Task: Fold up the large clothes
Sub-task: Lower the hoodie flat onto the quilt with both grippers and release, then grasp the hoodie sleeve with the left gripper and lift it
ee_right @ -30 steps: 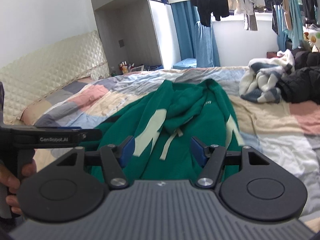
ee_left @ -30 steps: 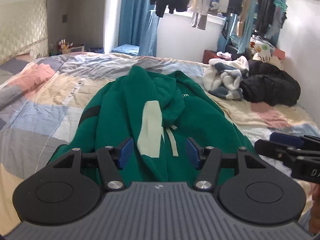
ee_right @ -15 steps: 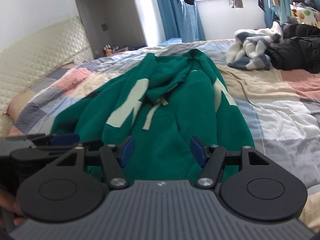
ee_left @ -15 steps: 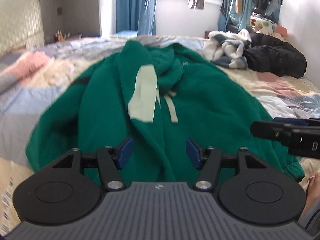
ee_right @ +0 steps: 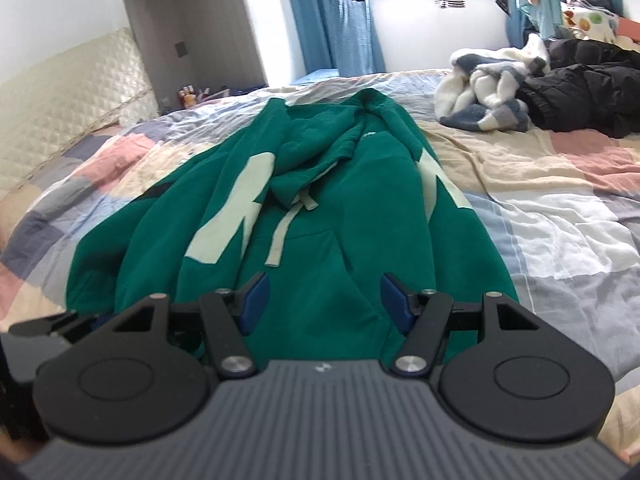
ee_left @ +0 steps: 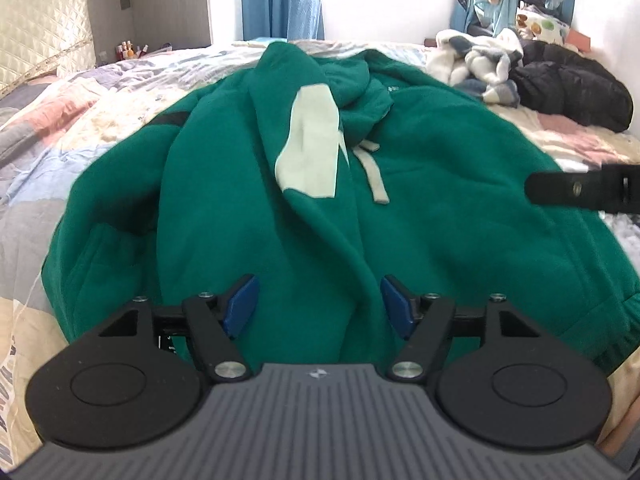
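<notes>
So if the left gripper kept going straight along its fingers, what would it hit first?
Most likely the green hoodie: the open left gripper points down at its lower body fabric, with nothing between.

The green hoodie ahead of both pairs of jaws is thick, matt fleece cloth with a soft nap; its pale patch and flat drawstring look smoother. Under it the patchwork quilt is thin, crinkled cotton-like cloth. Far beyond the jaws to the right lie a fluffy white-and-blue blanket and a faintly shiny black puffer jacket. The left gripper and right gripper are matt black plastic with bright metal screws and smooth blue pads.
</notes>
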Demonstrator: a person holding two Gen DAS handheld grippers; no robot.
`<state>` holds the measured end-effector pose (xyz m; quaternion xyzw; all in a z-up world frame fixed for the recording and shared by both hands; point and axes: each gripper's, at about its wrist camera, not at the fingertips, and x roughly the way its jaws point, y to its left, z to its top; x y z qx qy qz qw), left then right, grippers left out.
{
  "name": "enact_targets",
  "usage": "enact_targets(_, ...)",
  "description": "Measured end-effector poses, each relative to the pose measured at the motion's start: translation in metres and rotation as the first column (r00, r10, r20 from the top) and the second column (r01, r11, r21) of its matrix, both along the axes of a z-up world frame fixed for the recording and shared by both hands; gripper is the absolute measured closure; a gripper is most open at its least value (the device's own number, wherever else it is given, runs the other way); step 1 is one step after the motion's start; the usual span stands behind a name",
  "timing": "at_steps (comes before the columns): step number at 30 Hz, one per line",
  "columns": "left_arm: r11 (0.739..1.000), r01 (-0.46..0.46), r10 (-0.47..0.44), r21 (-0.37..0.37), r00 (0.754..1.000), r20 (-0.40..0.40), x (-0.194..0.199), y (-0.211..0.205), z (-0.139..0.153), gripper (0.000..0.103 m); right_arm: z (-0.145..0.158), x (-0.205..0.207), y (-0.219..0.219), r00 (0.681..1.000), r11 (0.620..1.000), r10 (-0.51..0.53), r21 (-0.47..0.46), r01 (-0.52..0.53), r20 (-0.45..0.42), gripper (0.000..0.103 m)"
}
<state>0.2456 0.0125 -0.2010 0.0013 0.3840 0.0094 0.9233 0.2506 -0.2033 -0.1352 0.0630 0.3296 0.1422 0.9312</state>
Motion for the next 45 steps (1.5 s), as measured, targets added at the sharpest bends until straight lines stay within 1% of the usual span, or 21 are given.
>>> enact_targets(5, 0.999, 0.002, 0.0, 0.036, 0.999, -0.049, 0.01, -0.004, -0.018, 0.028, -0.006, 0.007, 0.004, 0.999, 0.999, -0.026, -0.033, 0.025, -0.023, 0.039)
enact_targets(8, 0.999, -0.004, 0.007, 0.043, 0.998, -0.062, 0.015, -0.005, -0.026, 0.029, -0.01, 0.01, 0.006, 0.998, 0.999, -0.042, -0.036, 0.04, -0.047, 0.039)
enact_targets(11, 0.999, -0.015, 0.018, 0.048, 0.997, -0.071, 0.019, -0.003, -0.032, 0.035, -0.012, 0.013, 0.009, 0.997, 0.998, -0.051, -0.042, 0.049, -0.06, 0.039)
enact_targets(12, 0.999, -0.017, 0.02, 0.045, 0.997, -0.071, 0.02, -0.003, -0.034, 0.038, -0.013, 0.013, 0.01, 0.997, 0.998, -0.053, -0.045, 0.051, -0.061, 0.039)
enact_targets(13, 0.999, -0.019, 0.022, 0.04, 0.997, -0.07, 0.021, -0.002, -0.034, 0.045, -0.013, 0.013, 0.012, 0.997, 0.997, -0.055, -0.049, 0.052, -0.061, 0.039)
enact_targets(14, 0.999, -0.025, 0.028, 0.042, 0.997, -0.065, 0.021, -0.001, -0.034, 0.049, -0.013, 0.013, 0.013, 0.997, 0.997, -0.056, -0.054, 0.052, -0.061, 0.039)
enact_targets(15, 0.998, -0.034, 0.036, 0.045, 0.998, -0.06, 0.021, 0.0, -0.034, 0.06, -0.013, 0.013, 0.014, 0.997, 0.997, -0.055, -0.058, 0.052, -0.06, 0.039)
enact_targets(16, 0.998, -0.045, 0.048, 0.052, 0.997, -0.055, 0.021, 0.001, -0.034, 0.074, -0.014, 0.013, 0.015, 0.997, 0.997, -0.055, -0.063, 0.052, -0.058, 0.039)
enact_targets(17, 0.998, -0.048, 0.05, 0.04, 0.997, -0.051, 0.021, 0.003, -0.034, 0.076, -0.014, 0.012, 0.016, 0.997, 0.996, -0.056, -0.068, 0.052, -0.056, 0.039)
enact_targets(18, 0.999, -0.051, 0.052, 0.015, 0.997, -0.051, 0.021, 0.005, -0.033, 0.082, -0.014, 0.012, 0.016, 0.997, 0.996, -0.057, -0.07, 0.053, -0.055, 0.039)
enact_targets(19, 0.999, -0.054, 0.054, -0.005, 0.997, -0.047, 0.02, 0.008, -0.032, 0.085, -0.014, 0.012, 0.016, 0.997, 0.996, -0.057, -0.071, 0.053, -0.054, 0.039)
enact_targets(23, 0.994, -0.079, 0.078, -0.077, 0.997, -0.025, 0.015, 0.016, -0.025, 0.089, -0.014, 0.012, 0.016, 0.997, 0.995, -0.064, -0.081, 0.06, -0.048, 0.039)
enact_targets(26, 0.986, -0.111, 0.114, -0.123, 0.993, 0.012, 0.005, 0.026, -0.016, 0.091, -0.014, 0.011, 0.015, 0.997, 0.995, -0.063, -0.075, 0.06, -0.047, 0.039)
enact_targets(32, 0.953, -0.174, 0.193, -0.247, 0.98, 0.054, -0.009, 0.053, 0.001, 0.091, -0.014, 0.01, 0.018, 0.998, 0.995, -0.052, -0.084, 0.048, -0.042, 0.039)
enact_targets(36, 0.931, -0.214, 0.251, -0.296, 0.964, 0.093, -0.015, 0.074, 0.019, 0.092, -0.013, 0.009, 0.019, 0.998, 0.995, -0.047, -0.086, 0.044, -0.04, 0.039)
enact_targets(40, 0.917, -0.247, 0.304, -0.312, 0.941, 0.149, -0.016, 0.1, 0.043, 0.092, -0.014, 0.01, 0.019, 0.998, 0.996, -0.05, -0.08, 0.046, -0.042, 0.039)
enact_targets(45, 0.89, -0.285, 0.367, -0.356, 0.911, 0.19, -0.004, 0.15, 0.08, 0.093, -0.014, 0.011, 0.02, 0.998, 0.996, -0.051, -0.075, 0.048, -0.04, 0.039)
